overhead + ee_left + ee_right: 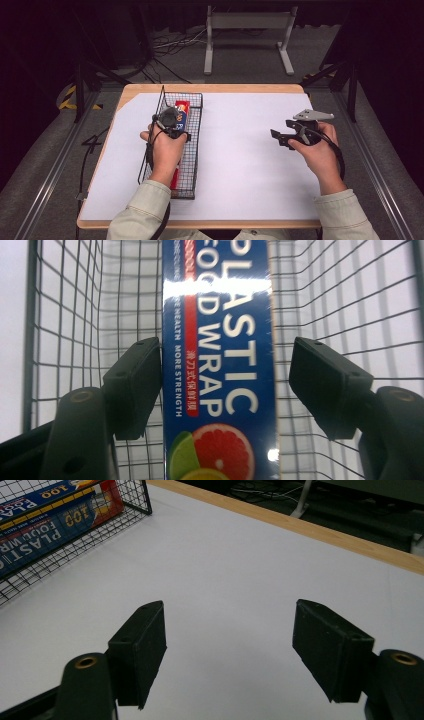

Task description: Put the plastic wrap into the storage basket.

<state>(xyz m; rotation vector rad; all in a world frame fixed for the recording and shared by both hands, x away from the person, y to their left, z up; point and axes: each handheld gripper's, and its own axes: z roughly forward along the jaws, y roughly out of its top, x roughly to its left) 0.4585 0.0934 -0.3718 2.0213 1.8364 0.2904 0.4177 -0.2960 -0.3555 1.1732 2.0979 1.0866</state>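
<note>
Found the left gripper (172, 120) hanging over the wire basket (195, 150) at the left of the table (240, 160), pointed down at the plastic wrap box (183, 106) lying in the basket's bottom. Judged the box's long axis to run with the basket's length, away from the person, and so straight up between the jaws in the left gripper view. Read that gripper (225, 347) as unclenched around the box (220, 365): one pad at or just against the box's long edge, the other plainly apart from the opposite edge with basket mesh (65, 315) showing in the gap, so no squeeze across the narrow width. Took the left hand for far the nearer one, straddling the carton crosswise. Noted a long, slim, glossy blue carton with white lettering, a red stripe, citrus fruit printed at the near end, a red far end and a bar of glare across it. Farther right, saw the right gripper (279, 136) held well apart over bare white table, jaws parted and empty (227, 615).
</note>
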